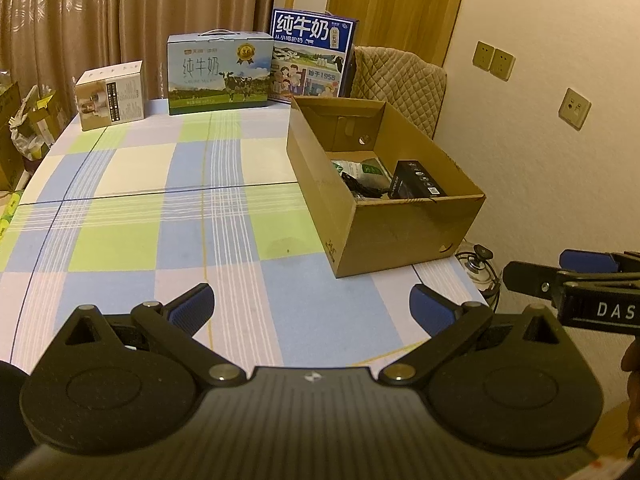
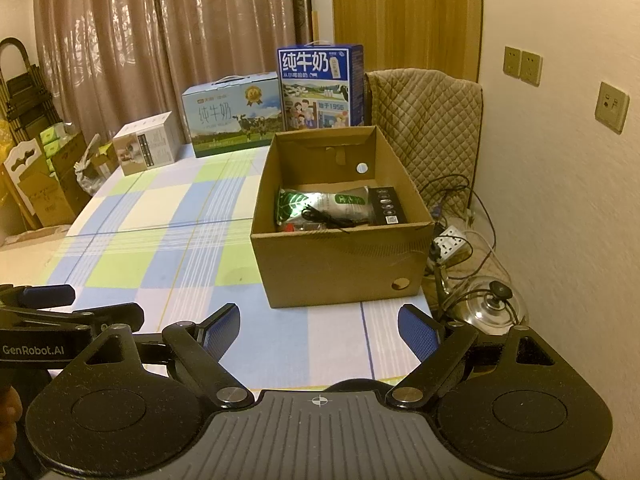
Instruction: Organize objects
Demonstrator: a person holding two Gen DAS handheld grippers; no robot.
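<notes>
Dim, warm yellowish indoor light, source probably overhead. Soft shadow inside the cardboard box. Strong fisheye bending beyond it; corners vignetted, slightly soft.

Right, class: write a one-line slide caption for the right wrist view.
Open right claw faces a cardboard box holding a green packet on the checked tablecloth.

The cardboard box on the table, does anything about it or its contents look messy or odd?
Nothing looks damaged. The cardboard box sits upright and open; inside, a loose black cable sprawls over a green-and-white bag beside a small black box.
</notes>
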